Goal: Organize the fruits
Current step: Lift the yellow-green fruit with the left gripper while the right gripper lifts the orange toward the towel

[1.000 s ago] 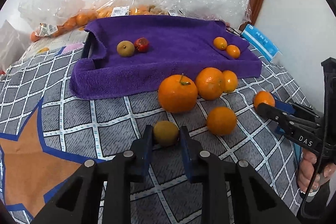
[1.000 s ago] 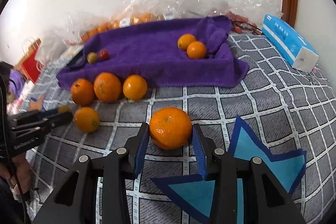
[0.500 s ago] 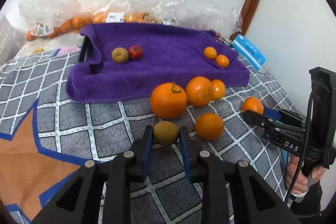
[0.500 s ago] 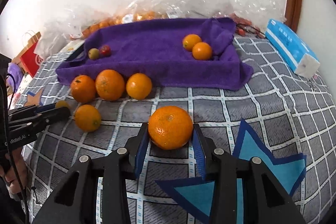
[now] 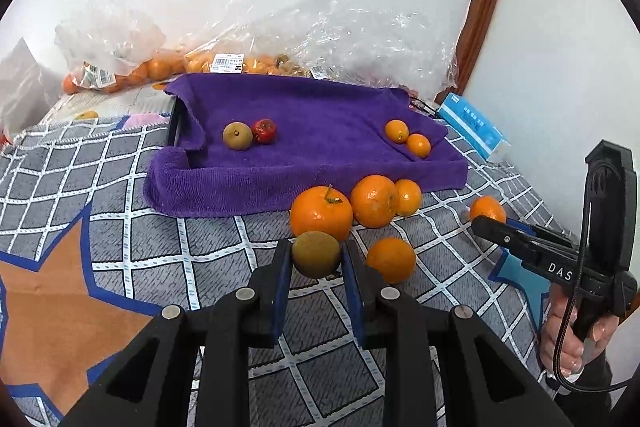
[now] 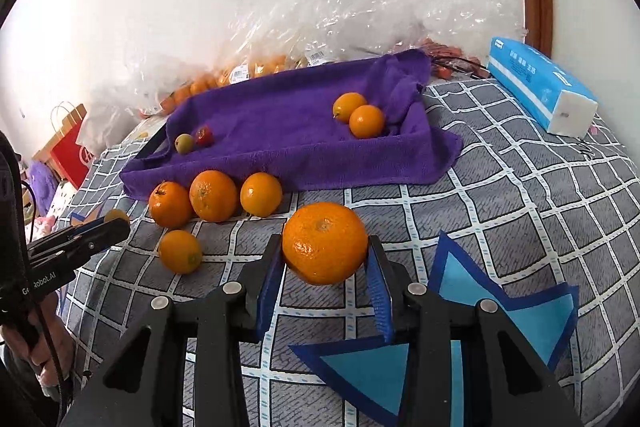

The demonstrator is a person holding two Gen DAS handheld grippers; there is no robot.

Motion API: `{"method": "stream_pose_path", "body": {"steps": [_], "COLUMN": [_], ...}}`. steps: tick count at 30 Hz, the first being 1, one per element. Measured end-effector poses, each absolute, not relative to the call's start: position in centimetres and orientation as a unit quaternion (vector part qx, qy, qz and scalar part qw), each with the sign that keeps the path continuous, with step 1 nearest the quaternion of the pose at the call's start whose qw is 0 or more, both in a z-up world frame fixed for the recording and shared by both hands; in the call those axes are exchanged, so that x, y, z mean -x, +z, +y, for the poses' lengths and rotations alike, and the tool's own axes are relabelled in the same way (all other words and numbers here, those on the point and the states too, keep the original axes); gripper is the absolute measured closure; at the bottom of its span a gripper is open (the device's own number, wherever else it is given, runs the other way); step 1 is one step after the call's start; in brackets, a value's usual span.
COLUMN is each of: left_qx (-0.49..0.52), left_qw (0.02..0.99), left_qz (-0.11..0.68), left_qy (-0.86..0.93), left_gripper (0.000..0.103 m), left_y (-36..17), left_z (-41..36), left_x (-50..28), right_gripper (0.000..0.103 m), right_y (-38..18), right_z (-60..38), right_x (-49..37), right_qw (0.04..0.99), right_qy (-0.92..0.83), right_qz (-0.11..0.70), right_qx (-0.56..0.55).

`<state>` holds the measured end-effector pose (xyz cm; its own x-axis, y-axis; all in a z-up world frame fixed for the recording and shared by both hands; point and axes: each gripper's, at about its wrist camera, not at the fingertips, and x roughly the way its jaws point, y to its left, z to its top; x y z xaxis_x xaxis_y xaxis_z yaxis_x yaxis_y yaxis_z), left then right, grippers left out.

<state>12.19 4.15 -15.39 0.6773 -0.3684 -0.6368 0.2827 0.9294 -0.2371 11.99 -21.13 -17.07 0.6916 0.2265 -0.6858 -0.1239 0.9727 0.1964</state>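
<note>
Purple towel [image 5: 320, 147], loose oranges [image 5: 374, 201] before it

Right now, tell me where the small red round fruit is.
In the left wrist view the small red round fruit lies on the purple towel, left of centre, touching the greenish-brown round fruit on its left.

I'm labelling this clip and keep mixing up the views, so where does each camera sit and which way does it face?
Left wrist: on the left gripper, looking down along its fingers at a greenish-brown fruit it grips, toward the purple towel; the other gripper and a hand show at right.
Right wrist: on the right gripper, gripping a large orange; the other gripper shows at left.
Shared: the towel, the loose oranges, the blue tissue pack.
</note>
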Motion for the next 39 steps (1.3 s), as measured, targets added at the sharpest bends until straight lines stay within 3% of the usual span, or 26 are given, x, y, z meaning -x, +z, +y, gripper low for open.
{"method": "stream_pose_path", "body": {"steps": [39], "left_qx": [0.139], "left_qw": [0.943], "left_qz": [0.278], "left_qy": [-0.120], "left_gripper": [0.079], "left_y": [-13.5], "left_z": [8.1], "left_x": [-11.1], "right_gripper": [0.063], "right_y": [-15.5], "right_z": [-21.4], "right_x": [-10.7], "right_qw": [0.933], "right_qy": [0.089], "right_qz": [0.340], "right_qx": [-0.075]}}
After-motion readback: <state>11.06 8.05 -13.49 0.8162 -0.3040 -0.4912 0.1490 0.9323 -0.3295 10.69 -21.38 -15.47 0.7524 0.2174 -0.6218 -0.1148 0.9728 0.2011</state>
